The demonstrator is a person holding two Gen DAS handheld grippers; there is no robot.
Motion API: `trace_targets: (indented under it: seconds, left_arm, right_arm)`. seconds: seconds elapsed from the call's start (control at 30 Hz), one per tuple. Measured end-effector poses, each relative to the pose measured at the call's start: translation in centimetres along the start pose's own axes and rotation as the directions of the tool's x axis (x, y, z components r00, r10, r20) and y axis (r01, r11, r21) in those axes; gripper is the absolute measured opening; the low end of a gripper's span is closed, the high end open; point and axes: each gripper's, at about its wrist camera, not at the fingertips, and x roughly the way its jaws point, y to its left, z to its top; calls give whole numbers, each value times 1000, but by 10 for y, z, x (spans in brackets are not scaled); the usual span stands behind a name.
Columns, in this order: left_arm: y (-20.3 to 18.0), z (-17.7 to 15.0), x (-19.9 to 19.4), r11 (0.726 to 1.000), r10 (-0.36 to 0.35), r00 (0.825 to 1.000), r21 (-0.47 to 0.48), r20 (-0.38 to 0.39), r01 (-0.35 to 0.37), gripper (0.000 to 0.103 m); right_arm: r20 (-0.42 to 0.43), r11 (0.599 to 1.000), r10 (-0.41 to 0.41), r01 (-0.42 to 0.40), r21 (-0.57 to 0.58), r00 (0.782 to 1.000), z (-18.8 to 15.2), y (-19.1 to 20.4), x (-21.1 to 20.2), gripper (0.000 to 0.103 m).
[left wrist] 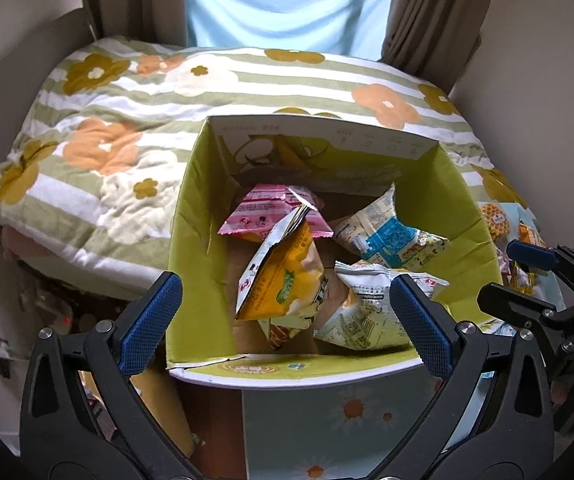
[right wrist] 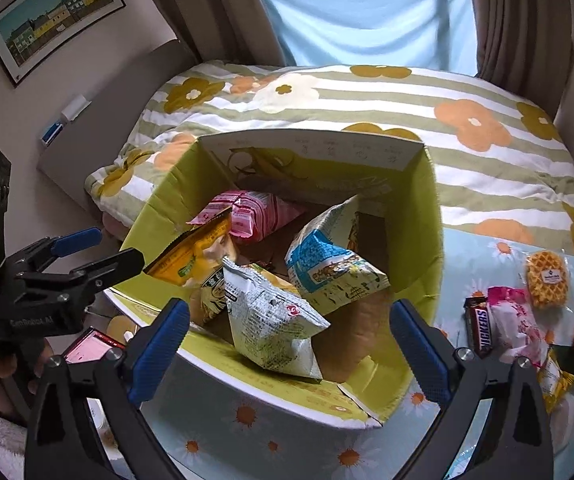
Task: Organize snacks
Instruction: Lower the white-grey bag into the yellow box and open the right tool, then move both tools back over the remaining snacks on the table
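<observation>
Right hand-held gripper (right wrist: 289, 334) hangs over the green box (right wrist: 427, 216) with jaws wide apart, nothing between them. Left hand-held gripper (left wrist: 287, 320) is spread open too (also empty). Snack bags (right wrist: 275, 320) sit piled inside the box; more snacks (right wrist: 507, 320) lie on the surface just right of it.

box (right wrist: 427, 216): before my claws, on the table (right wrist: 467, 260) | in it: four snack bags (right wrist: 275, 320) | right of box: loose snacks (right wrist: 507, 316) on table | behind box: quilt (right wrist: 367, 96)
</observation>
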Motion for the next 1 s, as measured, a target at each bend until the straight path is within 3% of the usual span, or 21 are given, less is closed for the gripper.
trace_targets:
  seconds: [0.23,0.5,0.77,1.0]
  left_arm:
    - [-13,9,-6,998,-46,999,37,10,46,103]
    - [-62,18,-16,986,-110,994,127,30,105,103]
    - [-131,11,-22,978,-121,991,177,54,110,103]
    - [-209,-4,-21,974,-147,989,178,37,138,103]
  right_arm:
    - [32,996,-71,69,48,997,-5,-5,-19,100]
    - [71,986,-126,117,118,989,-21,-31,-49,100]
    - [125,968,-205,183,172,971,-44,-84,-96,100]
    - [127,956,-243,216,200,962,-71,-154,-143,100]
